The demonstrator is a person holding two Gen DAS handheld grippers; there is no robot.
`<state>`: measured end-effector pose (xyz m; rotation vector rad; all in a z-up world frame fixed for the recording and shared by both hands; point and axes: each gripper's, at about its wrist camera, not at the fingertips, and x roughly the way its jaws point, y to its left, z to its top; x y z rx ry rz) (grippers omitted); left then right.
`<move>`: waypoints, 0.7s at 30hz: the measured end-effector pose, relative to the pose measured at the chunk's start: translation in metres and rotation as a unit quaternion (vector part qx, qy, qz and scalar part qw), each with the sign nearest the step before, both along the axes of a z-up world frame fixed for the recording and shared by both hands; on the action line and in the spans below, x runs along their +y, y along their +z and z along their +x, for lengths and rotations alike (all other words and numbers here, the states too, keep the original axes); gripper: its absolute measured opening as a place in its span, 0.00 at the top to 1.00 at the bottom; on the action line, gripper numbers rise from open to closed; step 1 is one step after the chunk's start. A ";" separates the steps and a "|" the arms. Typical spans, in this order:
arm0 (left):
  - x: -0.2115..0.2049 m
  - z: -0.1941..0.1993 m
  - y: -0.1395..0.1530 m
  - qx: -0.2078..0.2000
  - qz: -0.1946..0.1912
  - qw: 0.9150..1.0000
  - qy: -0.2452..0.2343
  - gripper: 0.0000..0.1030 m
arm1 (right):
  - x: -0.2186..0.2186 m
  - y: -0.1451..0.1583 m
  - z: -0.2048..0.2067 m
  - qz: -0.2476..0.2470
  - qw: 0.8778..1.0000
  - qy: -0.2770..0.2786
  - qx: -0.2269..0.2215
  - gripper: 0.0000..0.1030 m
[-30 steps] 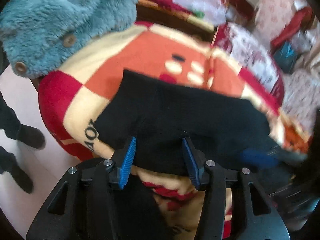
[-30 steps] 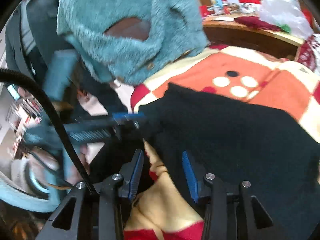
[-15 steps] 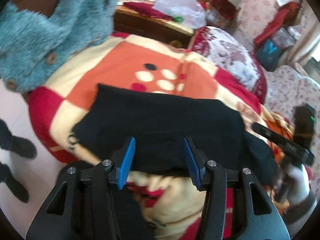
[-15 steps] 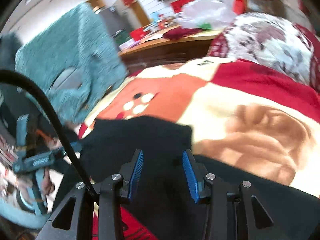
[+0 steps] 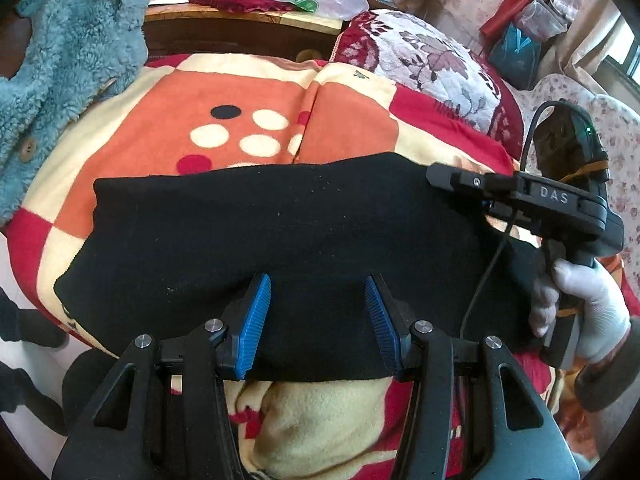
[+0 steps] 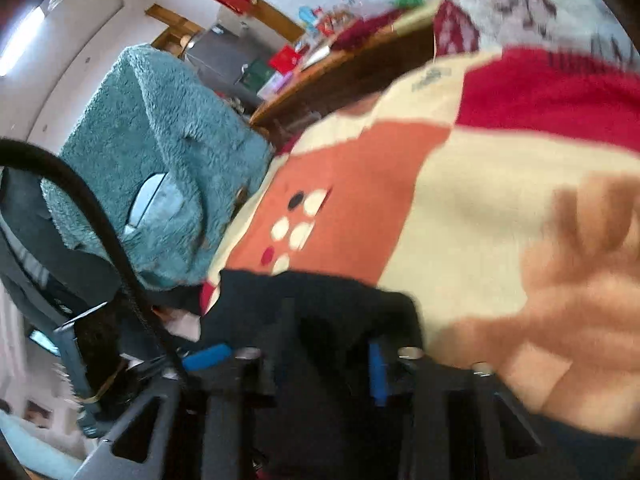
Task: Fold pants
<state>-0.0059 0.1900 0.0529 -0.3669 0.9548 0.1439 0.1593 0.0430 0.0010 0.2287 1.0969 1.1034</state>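
The black pants (image 5: 280, 232) lie folded in a wide band across the patterned blanket (image 5: 352, 120). My left gripper (image 5: 316, 320) is open, its blue pads over the pants' near edge, holding nothing. My right gripper shows from the side in the left wrist view (image 5: 460, 180), at the pants' right end, held by a white-gloved hand (image 5: 580, 304). In the blurred right wrist view the pants (image 6: 320, 312) lie between and in front of the right gripper (image 6: 320, 364) fingers; the jaws stand apart.
A teal fleece jacket (image 5: 68, 52) hangs at the left of the bed. A wooden headboard shelf (image 5: 240, 24) with a plastic bag stands behind. A floral pillow (image 5: 432, 64) lies at the back right. The bed's left edge drops to the floor (image 5: 24, 360).
The left gripper has drawn back and steadied over the pants' near edge. The right gripper has swung to the pants' right end and tilted; its view is now blurred.
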 end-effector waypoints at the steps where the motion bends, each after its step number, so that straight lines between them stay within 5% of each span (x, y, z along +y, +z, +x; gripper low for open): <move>1: 0.000 0.000 0.000 -0.002 0.001 1.000 0.001 0.52 | -0.001 0.003 0.000 0.003 1.000 -0.008 -0.011 0.82; 3: -0.001 0.001 -0.004 -0.001 0.004 1.000 0.002 0.52 | -0.004 0.003 0.001 0.000 0.999 -0.024 -0.028 0.84; 6: -0.006 0.000 -0.008 -0.007 0.016 1.000 0.007 0.51 | 0.008 -0.007 -0.007 -0.073 0.993 -0.031 -0.091 0.84; 12: -0.010 0.000 -0.013 -0.019 0.021 1.000 0.002 0.42 | 0.000 -0.008 -0.011 -0.086 0.990 -0.047 -0.106 0.84; 15: -0.010 0.000 -0.014 -0.023 0.020 1.000 0.005 0.42 | -0.014 0.003 -0.016 -0.113 0.982 -0.070 -0.137 0.71; 21: -0.012 -0.001 -0.016 -0.033 0.020 0.999 0.016 0.37 | -0.041 0.021 -0.031 -0.078 0.985 -0.091 -0.127 0.67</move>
